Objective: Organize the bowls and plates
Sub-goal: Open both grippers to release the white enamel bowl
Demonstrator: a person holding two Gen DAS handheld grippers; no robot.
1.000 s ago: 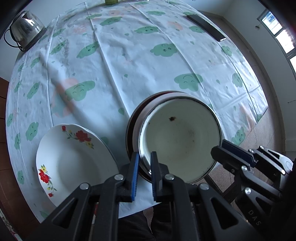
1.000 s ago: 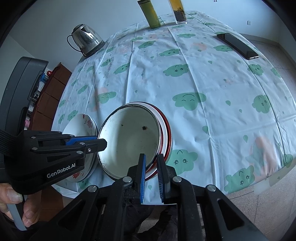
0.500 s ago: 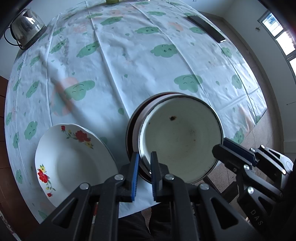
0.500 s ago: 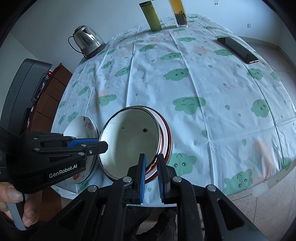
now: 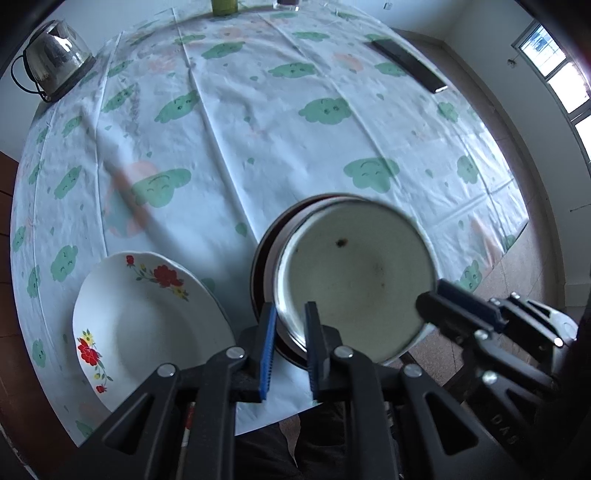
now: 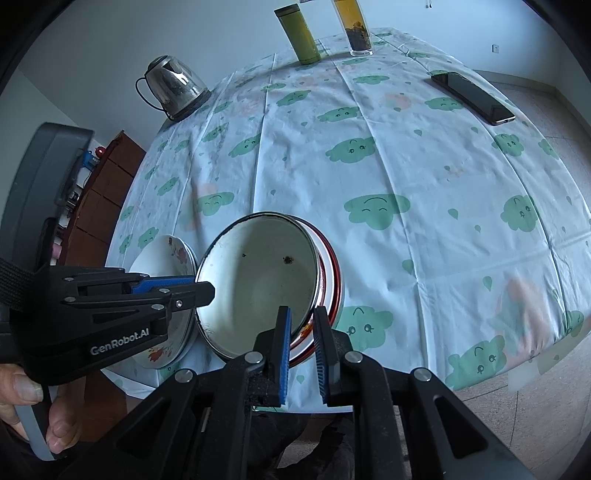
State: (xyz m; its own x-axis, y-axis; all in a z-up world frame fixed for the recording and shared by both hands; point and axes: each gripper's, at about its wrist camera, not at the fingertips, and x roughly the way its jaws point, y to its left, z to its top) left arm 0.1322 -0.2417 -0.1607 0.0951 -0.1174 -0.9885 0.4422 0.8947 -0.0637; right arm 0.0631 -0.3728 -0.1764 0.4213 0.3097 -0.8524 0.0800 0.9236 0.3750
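Left gripper jaws just opening around bowl rim.

left gripper pointing down, jaws just easing apart, right gripper angled down, clamped

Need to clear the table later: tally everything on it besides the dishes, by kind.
Kettle: 1
Flask: 1
Glass: 1
Phone: 1
Total: 4
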